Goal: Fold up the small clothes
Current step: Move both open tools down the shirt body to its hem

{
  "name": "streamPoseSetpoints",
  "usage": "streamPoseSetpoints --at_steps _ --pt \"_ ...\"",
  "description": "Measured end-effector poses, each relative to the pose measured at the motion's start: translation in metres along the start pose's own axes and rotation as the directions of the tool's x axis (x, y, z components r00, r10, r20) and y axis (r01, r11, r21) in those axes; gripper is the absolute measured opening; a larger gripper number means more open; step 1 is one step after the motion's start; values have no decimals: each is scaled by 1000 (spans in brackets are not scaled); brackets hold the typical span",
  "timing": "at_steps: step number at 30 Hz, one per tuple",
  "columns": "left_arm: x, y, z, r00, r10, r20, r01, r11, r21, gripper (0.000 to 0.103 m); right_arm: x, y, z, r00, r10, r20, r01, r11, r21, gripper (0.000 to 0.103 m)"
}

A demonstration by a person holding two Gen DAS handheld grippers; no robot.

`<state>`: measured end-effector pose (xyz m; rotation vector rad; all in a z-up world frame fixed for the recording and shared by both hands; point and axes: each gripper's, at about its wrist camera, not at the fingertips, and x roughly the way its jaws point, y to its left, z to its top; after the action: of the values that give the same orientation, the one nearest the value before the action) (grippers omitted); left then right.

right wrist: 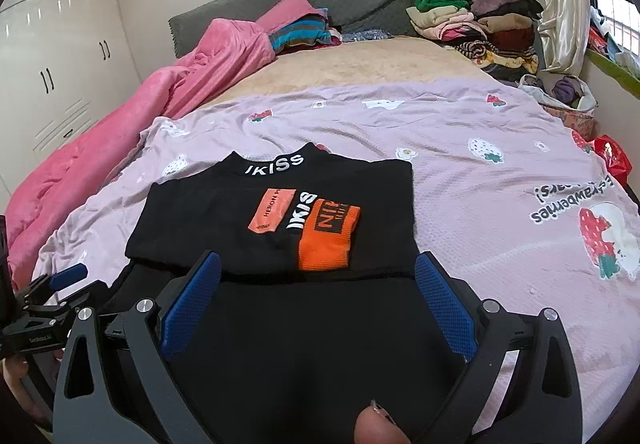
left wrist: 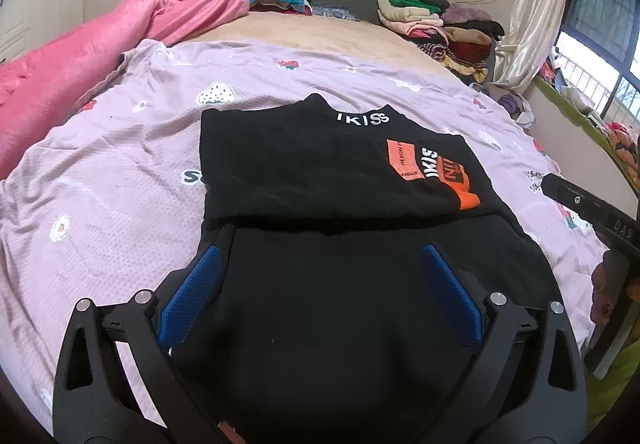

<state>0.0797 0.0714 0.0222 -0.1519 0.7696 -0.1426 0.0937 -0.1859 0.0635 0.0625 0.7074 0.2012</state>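
Even, soft daylight enters from the window [left wrist: 600,27] at right; shadows are faint. Both views show strong fisheye bending and dark vignetted corners. The black garment [right wrist: 280,228] loses fold detail; focus is adequate.

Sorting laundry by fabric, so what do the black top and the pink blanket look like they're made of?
Black top: probably matte cotton-type knit; no sheen, orange panels printed or sewn on. Pink blanket: likely plush fleece; fuzzy surface with soft highlights along its folds.
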Motion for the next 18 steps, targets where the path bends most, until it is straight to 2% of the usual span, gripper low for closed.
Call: streamPoseSetpoints --at_steps 8,18 --pt "-16 0 -15 999 35 3 -36 999 10 93 -16 -8 -16 1000 -12 -16 12 1000 -21 97" --pt "-25 20 -40 998 47 -46 -50 997 -54 93 -27 -21 -44 998 -20 -67 17 999 -38 97"
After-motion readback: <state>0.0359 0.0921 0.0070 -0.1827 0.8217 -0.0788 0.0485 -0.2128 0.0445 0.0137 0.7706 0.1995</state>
